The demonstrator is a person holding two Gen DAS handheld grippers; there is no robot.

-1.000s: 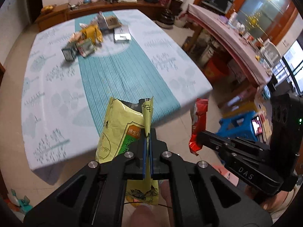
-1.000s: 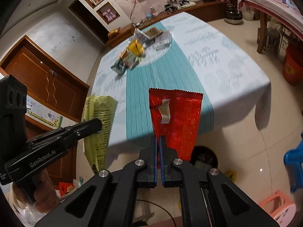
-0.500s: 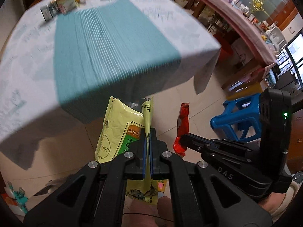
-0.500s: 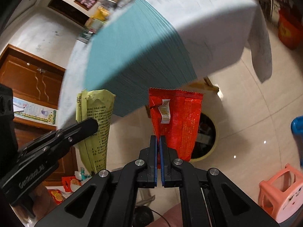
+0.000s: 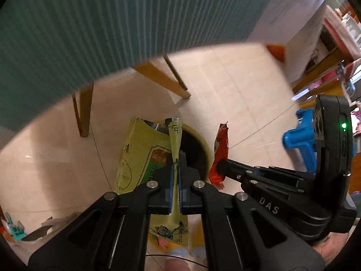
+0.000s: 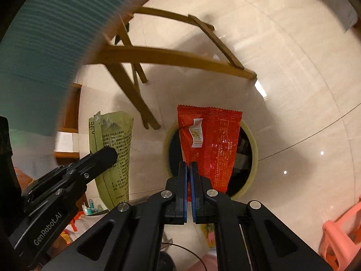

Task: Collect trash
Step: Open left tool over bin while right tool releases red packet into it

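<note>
Left gripper (image 5: 175, 186): jaws clamped on a folded edge of the yellow-green packet (image 5: 144, 155), pointing steeply down. Right gripper (image 6: 188, 188): jaws pinched on the lower corner of the red wrapper (image 6: 211, 144), hanging directly over the bin (image 6: 253, 144).

Likely trouble, judged from the layout: yellow-green packet sitting to the left of the bin's mouth in the right wrist view, only partly over the rim (image 5: 204, 145) in the left; released here, could flutter onto the floor (image 6: 293, 79). Light, stiff foil apt to catch air or cling to a pad on release. Grippers close together, so a knock between them possible. Wooden legs (image 6: 135, 99) of the tabletop near, on the far side.

Beyond: glossy beige tiles, teal cloth (image 5: 101, 22) overhanging above, blue stool (image 5: 302, 140) and pink stool (image 6: 343, 237) off to the right, scraps by the left edge.
</note>
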